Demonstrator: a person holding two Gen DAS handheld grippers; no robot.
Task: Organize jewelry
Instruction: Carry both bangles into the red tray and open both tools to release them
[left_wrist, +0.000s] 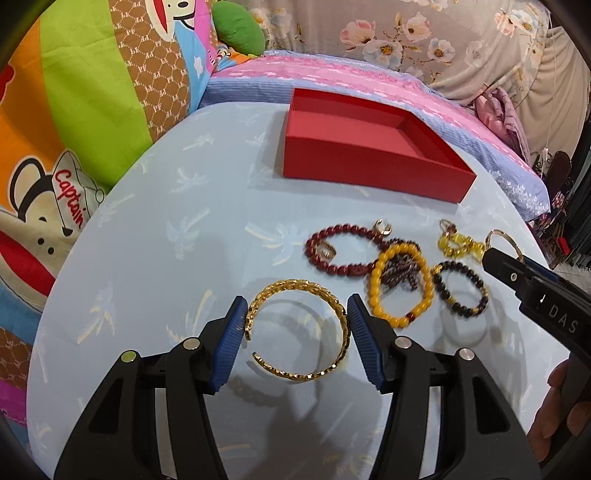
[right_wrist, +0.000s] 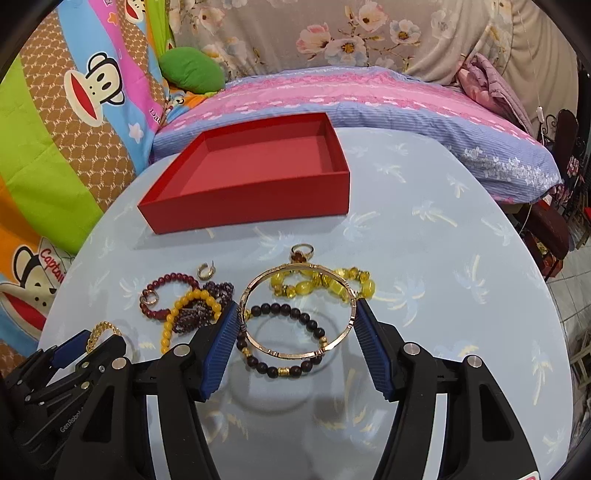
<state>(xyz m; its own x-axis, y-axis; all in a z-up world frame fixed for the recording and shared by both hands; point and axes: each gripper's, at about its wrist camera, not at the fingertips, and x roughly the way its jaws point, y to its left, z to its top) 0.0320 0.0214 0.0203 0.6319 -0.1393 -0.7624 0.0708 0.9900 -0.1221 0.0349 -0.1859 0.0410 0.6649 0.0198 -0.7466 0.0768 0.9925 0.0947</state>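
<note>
Your left gripper (left_wrist: 297, 323) is clamped across the gold cuff bangle (left_wrist: 299, 328), blue pads touching both sides, above the pale blue table (left_wrist: 147, 258). Right of it lie the beaded bracelets (left_wrist: 400, 284). Your right gripper (right_wrist: 297, 326) pinches the thin rose-gold bangle (right_wrist: 297, 312). The red box (right_wrist: 255, 177) sits behind, open.

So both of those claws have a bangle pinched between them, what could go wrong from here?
The left gripper clamps the open gold cuff only at its sides; it might twist or spring out on the way to the red box. The right gripper holds the thin gold bangle just above the dark bead bracelet, so it could snag and drag it.
</note>
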